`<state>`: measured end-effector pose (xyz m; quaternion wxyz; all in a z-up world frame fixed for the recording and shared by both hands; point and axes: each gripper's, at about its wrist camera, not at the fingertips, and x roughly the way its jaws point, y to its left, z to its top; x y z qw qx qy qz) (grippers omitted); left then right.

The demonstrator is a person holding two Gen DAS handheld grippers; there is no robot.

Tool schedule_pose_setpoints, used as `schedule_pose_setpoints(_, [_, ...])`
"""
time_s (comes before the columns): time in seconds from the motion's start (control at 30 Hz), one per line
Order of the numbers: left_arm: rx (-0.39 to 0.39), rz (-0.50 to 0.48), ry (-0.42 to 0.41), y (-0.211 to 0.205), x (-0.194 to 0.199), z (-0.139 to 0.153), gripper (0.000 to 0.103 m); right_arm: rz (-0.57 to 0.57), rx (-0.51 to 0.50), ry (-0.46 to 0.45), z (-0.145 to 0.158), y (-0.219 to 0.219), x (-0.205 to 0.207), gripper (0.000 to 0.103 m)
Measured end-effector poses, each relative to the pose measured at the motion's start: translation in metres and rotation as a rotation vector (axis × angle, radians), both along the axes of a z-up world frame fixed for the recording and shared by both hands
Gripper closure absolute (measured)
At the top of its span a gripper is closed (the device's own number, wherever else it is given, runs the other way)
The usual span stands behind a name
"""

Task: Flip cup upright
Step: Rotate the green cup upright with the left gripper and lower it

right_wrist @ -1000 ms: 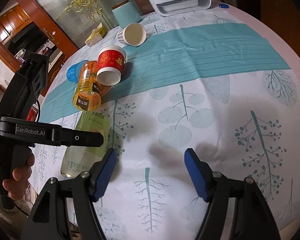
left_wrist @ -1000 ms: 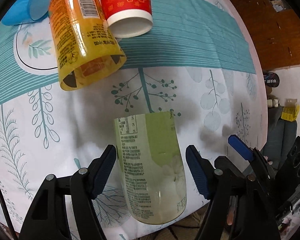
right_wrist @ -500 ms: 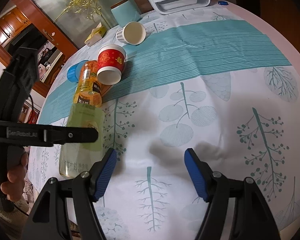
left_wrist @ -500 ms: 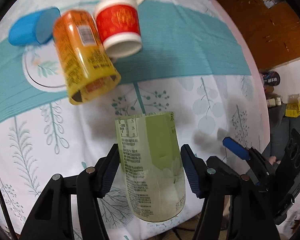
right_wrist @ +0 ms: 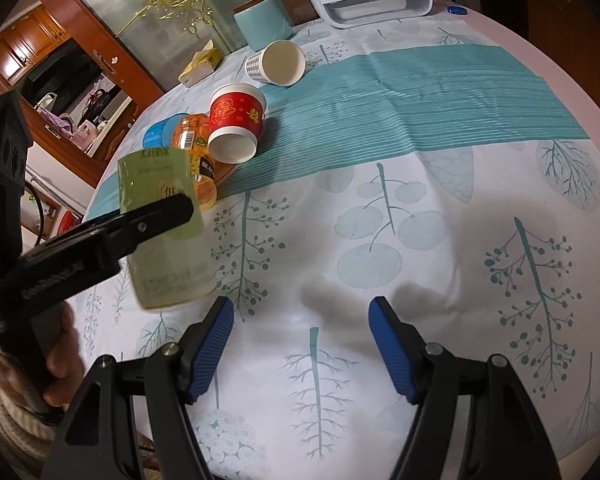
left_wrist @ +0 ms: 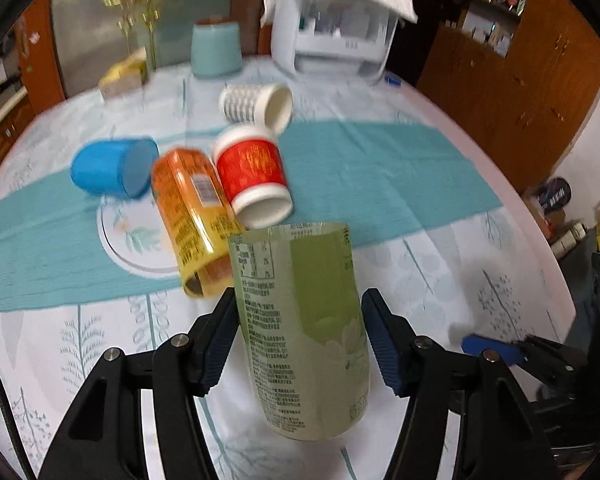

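Note:
My left gripper (left_wrist: pixel 298 336) is shut on a pale green cup (left_wrist: pixel 304 332) with a printed label and holds it tilted above the tablecloth; the cup also shows in the right wrist view (right_wrist: pixel 162 232) with a black finger (right_wrist: pixel 148 220) across it. My right gripper (right_wrist: pixel 300 344) is open and empty over the white leaf-patterned cloth (right_wrist: pixel 380 240). Other cups lie on their sides: an orange one (left_wrist: pixel 190 216), a red one (left_wrist: pixel 254 180), a blue one (left_wrist: pixel 112 168) and a white checked one (left_wrist: pixel 256 106).
A teal canister (left_wrist: pixel 216 50), a white box-shaped appliance (left_wrist: pixel 336 36) and a yellow tissue box (left_wrist: pixel 124 76) stand at the table's far edge. A teal runner (right_wrist: pixel 420 100) crosses the table. Wooden cabinets stand beyond on the right.
My left gripper closed on the green cup, lifted it off the cloth and tilted it up, so the view now looks across the table. My right gripper stayed still.

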<state>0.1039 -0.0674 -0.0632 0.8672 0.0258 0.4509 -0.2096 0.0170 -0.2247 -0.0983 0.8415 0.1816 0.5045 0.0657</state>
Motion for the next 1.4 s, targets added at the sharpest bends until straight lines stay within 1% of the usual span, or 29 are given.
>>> schedule_pose_setpoints(0.13, [-0.059, -0.002, -0.096, 0.006, -0.012, -0.003, 0.042, 0.002, -0.005, -0.001, 0.0, 0.001, -0.002, 0.032])
schedule_pose_setpoints(0.2, [-0.067, -0.017, -0.148, 0.006, -0.021, -0.008, 0.042, 0.007, -0.003, 0.0, 0.0, 0.002, -0.002, 0.032])
schedule_pose_setpoints(0.33, [-0.04, -0.049, -0.242, 0.003, -0.037, -0.02, 0.042, 0.02, -0.005, -0.001, 0.0, 0.006, -0.003, 0.032])
schedule_pose_setpoints(0.47, [-0.014, -0.067, -0.299, 0.002, -0.05, -0.025, 0.042, 0.026, -0.016, -0.007, 0.001, 0.008, -0.005, 0.032])
schedule_pose_setpoints(0.6, [0.01, -0.087, -0.333, -0.001, -0.06, -0.026, 0.042, 0.02, -0.021, -0.003, 0.0, 0.008, -0.007, 0.032])
schedule_pose_setpoints(0.63, [0.016, -0.088, -0.34, -0.001, -0.063, -0.027, 0.04, 0.018, -0.023, -0.002, -0.001, 0.008, -0.008, 0.032])
schedule_pose_setpoints(0.77, [0.026, -0.108, -0.316, -0.003, -0.067, -0.029, 0.037, 0.017, -0.038, -0.007, 0.0, 0.008, -0.01, 0.032])
schedule_pose_setpoints(0.83, [0.039, -0.103, -0.316, -0.002, -0.069, -0.03, 0.028, 0.02, -0.045, -0.01, 0.0, 0.01, -0.011, 0.032])
schedule_pose_setpoints(1.03, [0.044, -0.077, -0.301, 0.004, -0.071, -0.028, 0.02, 0.023, -0.048, -0.019, 0.003, 0.01, -0.013, 0.032])
schedule_pose_setpoints(1.13, [0.051, -0.069, -0.286, 0.006, -0.072, -0.027, 0.017, 0.024, -0.047, -0.018, 0.003, 0.011, -0.014, 0.032])
schedule_pose_setpoints(1.4, [0.056, -0.057, -0.22, 0.012, -0.082, -0.025, 0.017, 0.03, -0.044, -0.02, 0.004, 0.014, -0.02, 0.032])
